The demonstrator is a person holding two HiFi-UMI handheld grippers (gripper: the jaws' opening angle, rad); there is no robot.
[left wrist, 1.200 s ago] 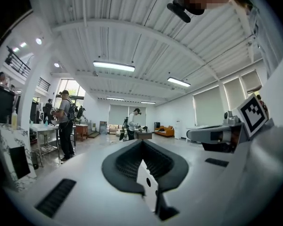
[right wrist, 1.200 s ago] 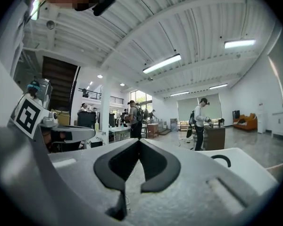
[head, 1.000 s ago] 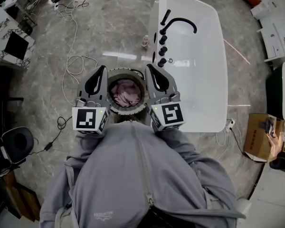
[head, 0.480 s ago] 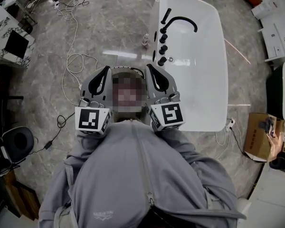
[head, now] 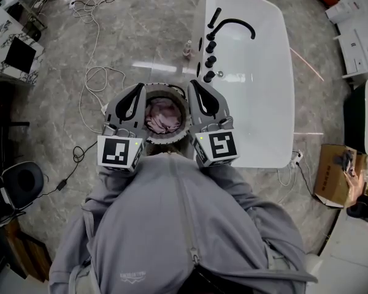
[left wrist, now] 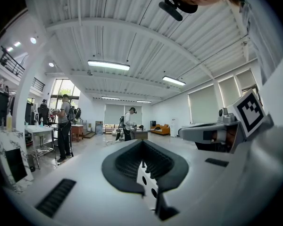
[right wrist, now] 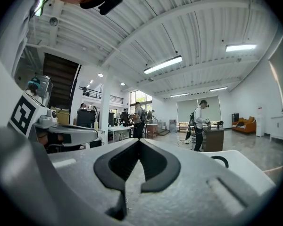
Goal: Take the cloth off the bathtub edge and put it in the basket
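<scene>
In the head view a pink cloth [head: 162,116] lies crumpled inside the round basket [head: 166,139] on the floor, just left of the white bathtub [head: 257,78]. I see no cloth on the tub's edge. My left gripper [head: 137,86] and right gripper [head: 192,82] are held level side by side above the basket, one over each side of its rim. Both are shut with nothing between the jaws. The left gripper view shows its jaws [left wrist: 142,141] closed tip to tip. In the right gripper view that gripper [right wrist: 139,139] is closed too.
A black faucet [head: 234,24] and knobs sit on the tub's left rim. On the marble floor lie cables [head: 95,78]; a small bottle [head: 187,51] stands by the tub. A cardboard box [head: 334,176] is at right, a black chair [head: 24,179] at left. People stand far off in the hall [left wrist: 64,126].
</scene>
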